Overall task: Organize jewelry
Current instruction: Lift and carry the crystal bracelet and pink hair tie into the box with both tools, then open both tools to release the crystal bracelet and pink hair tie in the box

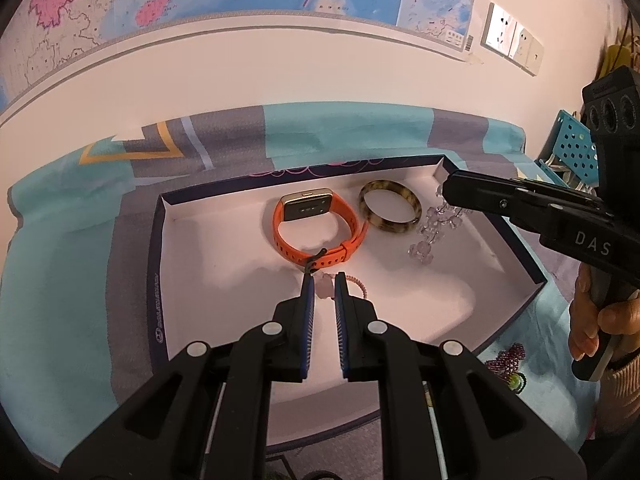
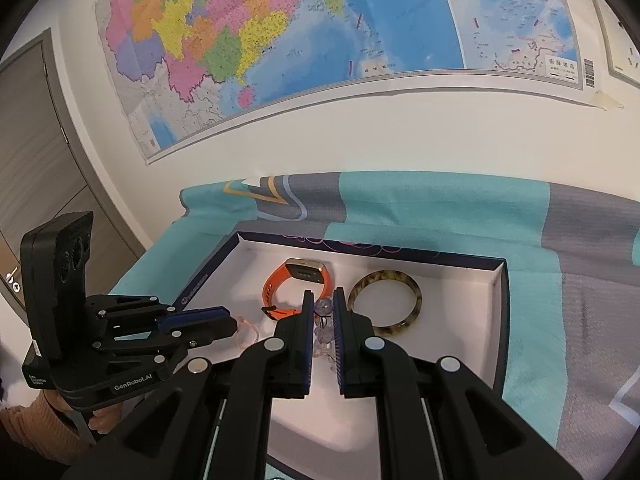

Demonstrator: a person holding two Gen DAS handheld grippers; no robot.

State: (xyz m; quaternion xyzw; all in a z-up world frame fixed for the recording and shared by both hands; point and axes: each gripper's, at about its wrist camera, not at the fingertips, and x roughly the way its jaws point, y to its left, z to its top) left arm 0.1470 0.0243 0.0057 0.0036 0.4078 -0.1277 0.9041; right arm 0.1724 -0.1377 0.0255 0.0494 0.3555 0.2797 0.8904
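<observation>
A shallow box [image 1: 157,248] with a white lining and dark blue rim lies on a teal and grey cloth. Inside rest an orange watch [image 1: 316,226] and a mottled brown bangle [image 1: 390,212]. My left gripper [image 1: 324,278] hangs low over the box floor, shut on a thin pink bracelet [image 1: 326,287] with a pale bead. My right gripper [image 2: 323,295] is shut on a clear crystal bead bracelet [image 2: 325,312]. In the left wrist view that crystal bead bracelet [image 1: 434,232] dangles into the box's right side beside the bangle. The watch [image 2: 298,280] and bangle [image 2: 385,306] lie just past the right gripper's fingertips.
A purple beaded piece [image 1: 508,358] and a green bead [image 1: 516,382] lie on the cloth outside the box's near right corner. A wall with a map [image 2: 280,40] stands close behind the table. A blue perforated rack [image 1: 572,148] is at the far right, a door [image 2: 36,152] at the left.
</observation>
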